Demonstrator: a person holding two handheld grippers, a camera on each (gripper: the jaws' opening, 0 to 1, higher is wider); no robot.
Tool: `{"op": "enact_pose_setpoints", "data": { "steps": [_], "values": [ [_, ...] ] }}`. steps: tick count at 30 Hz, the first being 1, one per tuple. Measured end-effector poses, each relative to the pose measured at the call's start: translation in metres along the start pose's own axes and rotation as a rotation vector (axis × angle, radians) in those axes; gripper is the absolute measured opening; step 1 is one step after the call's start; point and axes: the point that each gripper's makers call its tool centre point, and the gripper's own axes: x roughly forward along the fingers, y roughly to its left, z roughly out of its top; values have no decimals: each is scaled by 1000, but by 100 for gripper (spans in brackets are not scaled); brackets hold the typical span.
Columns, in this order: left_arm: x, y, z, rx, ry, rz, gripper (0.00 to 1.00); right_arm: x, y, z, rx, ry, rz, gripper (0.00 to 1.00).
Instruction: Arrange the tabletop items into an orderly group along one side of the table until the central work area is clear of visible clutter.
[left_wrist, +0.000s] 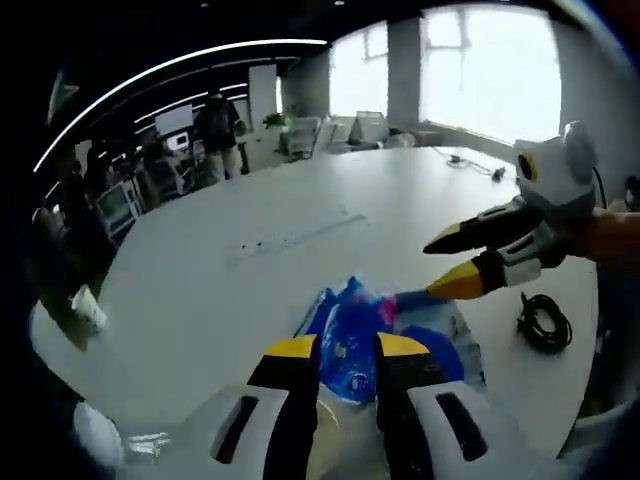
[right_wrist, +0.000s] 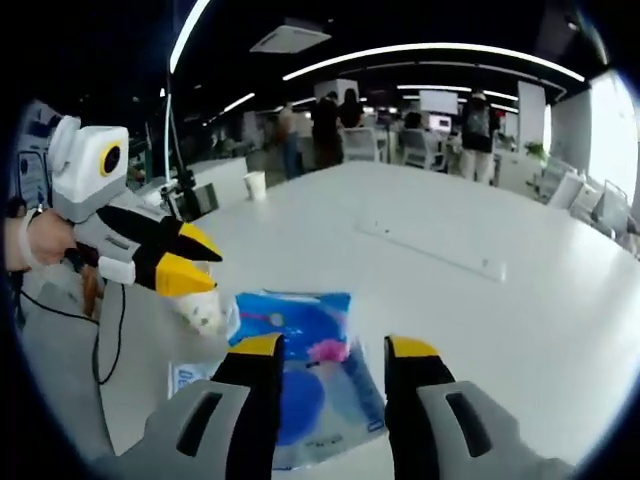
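Two grippers converge on one blue plastic packet at the near table edge.

Left gripper (left_wrist: 345, 350): jaws set narrowly apart with the crumpled top of the blue packet (left_wrist: 352, 335) between the yellow tips; whether they actually pinch it, cannot tell. In the left gripper view the packet sits dead ahead at 12 o'clock, its bulk trailing toward 2 o'clock, where the right gripper reaches its far corner. Right gripper (right_wrist: 335, 348): jaws spread wide, nothing between them; blue packet (right_wrist: 305, 355) lies flat straight ahead at 12 o'clock, long axis running along the jaw line. Left gripper is judged the nearer, already at the packet. White table (left_wrist: 250, 290): coiled black cable (left_wrist: 545, 322) at 3 o'clock, paper cup (right_wrist: 256, 185) far off at 11 o'clock in the right gripper view.
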Motion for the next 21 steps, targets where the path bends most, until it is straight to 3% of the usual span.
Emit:
{"op": "enact_pose_setpoints", "data": {
  "steps": [1, 5, 9, 10, 13, 21],
  "values": [
    [2, 0, 5, 13, -10, -3, 16, 2, -1, 0, -2, 4, 1, 37],
    [13, 1, 5, 11, 40, -34, 15, 7, -3, 3, 2, -3, 5, 36],
    [20, 1, -7, 32, 117, -61, 16, 13, -4, 3, 3, 2, 12, 36],
    [22, 1, -6, 28, 108, -66, 16, 14, -4, 1, 0, 9, 13, 36],
    [27, 0, -14, 39, 163, -88, 15, 17, -5, 0, 7, 11, 19, 36],
    [39, 2, -24, 45, 245, -113, 13, 30, -7, -10, 14, 44, 26, 34]
  ]
}}
